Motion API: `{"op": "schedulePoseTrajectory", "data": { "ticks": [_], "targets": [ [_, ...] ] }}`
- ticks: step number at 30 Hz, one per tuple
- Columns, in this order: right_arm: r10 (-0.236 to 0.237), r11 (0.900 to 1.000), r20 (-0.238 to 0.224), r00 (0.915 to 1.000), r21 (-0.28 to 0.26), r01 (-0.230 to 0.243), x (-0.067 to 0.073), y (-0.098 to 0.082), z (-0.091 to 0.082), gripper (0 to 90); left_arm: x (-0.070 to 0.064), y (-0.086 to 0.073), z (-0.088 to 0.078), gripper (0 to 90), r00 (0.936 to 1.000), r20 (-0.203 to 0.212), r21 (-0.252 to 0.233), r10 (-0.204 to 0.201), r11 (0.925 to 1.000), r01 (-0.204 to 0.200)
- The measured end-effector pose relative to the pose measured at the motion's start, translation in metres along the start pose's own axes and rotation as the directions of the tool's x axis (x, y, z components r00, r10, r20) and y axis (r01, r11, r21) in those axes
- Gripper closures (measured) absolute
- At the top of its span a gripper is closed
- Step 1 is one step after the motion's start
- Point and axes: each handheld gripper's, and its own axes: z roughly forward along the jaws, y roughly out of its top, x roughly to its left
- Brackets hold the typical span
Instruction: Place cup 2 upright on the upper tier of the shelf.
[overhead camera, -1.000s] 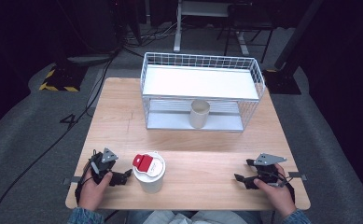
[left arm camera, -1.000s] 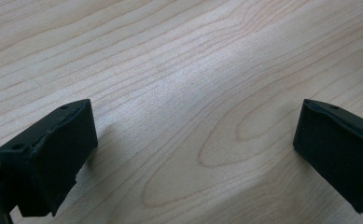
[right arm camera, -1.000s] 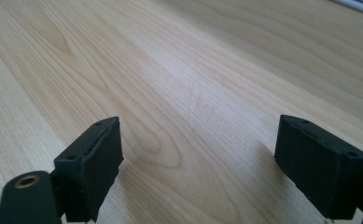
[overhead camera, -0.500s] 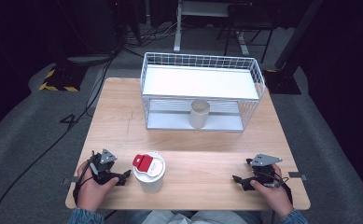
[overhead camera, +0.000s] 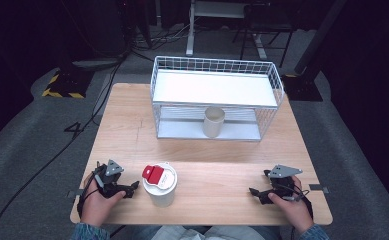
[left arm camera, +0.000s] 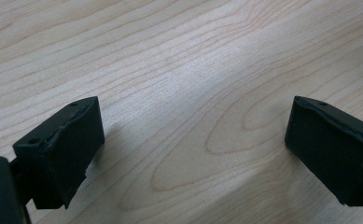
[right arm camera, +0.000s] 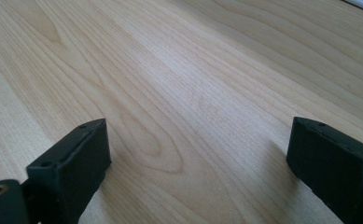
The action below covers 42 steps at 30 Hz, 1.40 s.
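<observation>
cup (overhead camera: 161,189): white, red lid tab | table (overhead camera: 217,165): light wood grain | basket (overhead camera: 217,75): white wire grid

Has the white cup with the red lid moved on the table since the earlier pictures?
No. The white cup with the red lid stands at the same place, judged against the wire rack.

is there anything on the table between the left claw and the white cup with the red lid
Nothing visible. The left claw sits just left of the white cup with the red lid, its jaws open and empty, having just been closing, with bare wooden table between them.
</observation>
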Motion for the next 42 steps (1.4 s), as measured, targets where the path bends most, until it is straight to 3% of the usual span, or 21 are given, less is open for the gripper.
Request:
{"op": "schedulePoseTrajectory", "data": {
  "ticks": [5, 6, 8, 13, 20, 26, 34, 42],
  "targets": [
    [0.000, 1.000, 0.000, 1.0000, 0.000, 0.000, 0.000, 0.000, 0.000, 5.9, 0.003, 0.000, -0.004, 18.8, 0.9997, -0.018, -0.026, 0.017, 0.9995, -0.017],
    [0.000, 1.000, -0.001, 1.0000, 0.000, 0.000, 0.000, 0.000, 0.000, 5.7, 0.003, 0.000, -0.004, 15.4, 0.9995, -0.026, -0.031, 0.016, 0.9994, -0.017],
    [0.002, 1.000, -0.005, 1.0000, 0.000, -0.002, 0.000, 0.000, 0.000, 5.4, 0.004, 0.000, -0.006, 17.0, 0.9994, -0.032, -0.046, 0.013, 0.9988, -0.014],
    [0.000, 1.000, -0.005, 1.0000, 0.002, 0.000, 0.000, 0.000, 0.000, 5.2, 0.007, 0.000, -0.018, 15.7, 0.9999, 0.010, -0.092, -0.008, 0.9957, 0.009],
    [0.000, 1.000, -0.004, 1.0000, 0.002, 0.000, 0.000, 0.000, 0.000, 5.2, 0.006, 0.003, -0.035, 16.2, 0.9993, 0.034, -0.137, 0.012, 0.9906, -0.008],
    [0.000, 1.000, -0.004, 1.0000, 0.002, 0.000, 0.000, 0.000, 0.000, 5.2, -0.001, 0.006, -0.049, 16.6, 0.9973, 0.070, -0.189, 0.021, 0.9820, -0.007],
    [-0.001, 1.000, -0.004, 1.0000, 0.002, 0.001, 0.000, 0.000, 0.000, 5.2, -0.016, 0.013, -0.071, 16.5, 0.9944, 0.087, -0.214, 0.059, 0.9761, -0.039],
    [0.005, 1.000, -0.002, 1.0000, 0.007, -0.005, 0.001, 0.001, 0.001, 3.7, -0.032, 0.015, -0.089, 16.6, 0.9877, 0.126, -0.229, 0.093, 0.9713, -0.062]
  ]
}}
